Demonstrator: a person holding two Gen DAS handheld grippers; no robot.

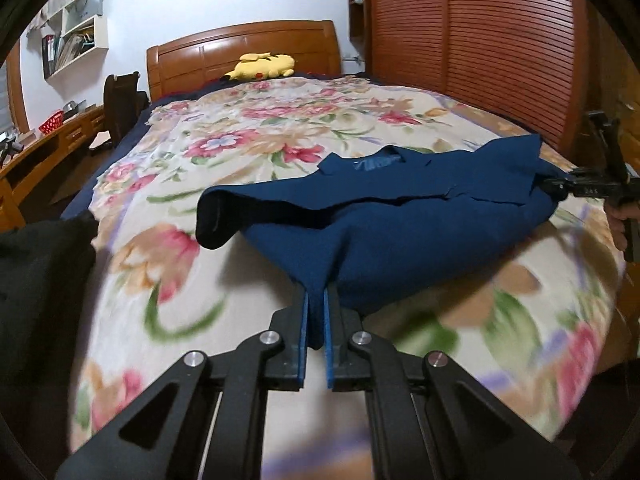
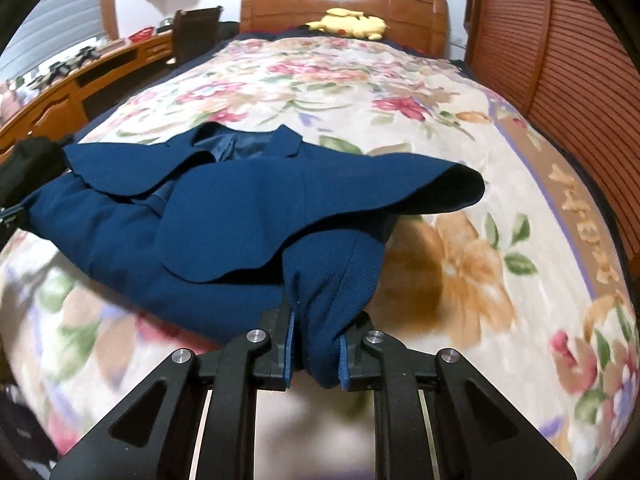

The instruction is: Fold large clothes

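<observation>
1. Left gripper (image 1: 316,316): blue pads nearly together, pinching a fold of the navy jacket (image 1: 400,236) at 6 o'clock of its view; sleeve opening toward 9 o'clock.
2. Jacket spread over the floral blanket (image 1: 248,128), partly lifted; yellow plush toy (image 1: 262,66) at 12 o'clock by the headboard (image 1: 244,44).
3. Right gripper (image 2: 318,344): jaws narrowly apart, clamped around a thicker bunch of jacket; a sleeve extends toward 3 o'clock.

Both wrist views low over bed (image 1: 280,128), facing headboard (image 1: 244,46)
</observation>
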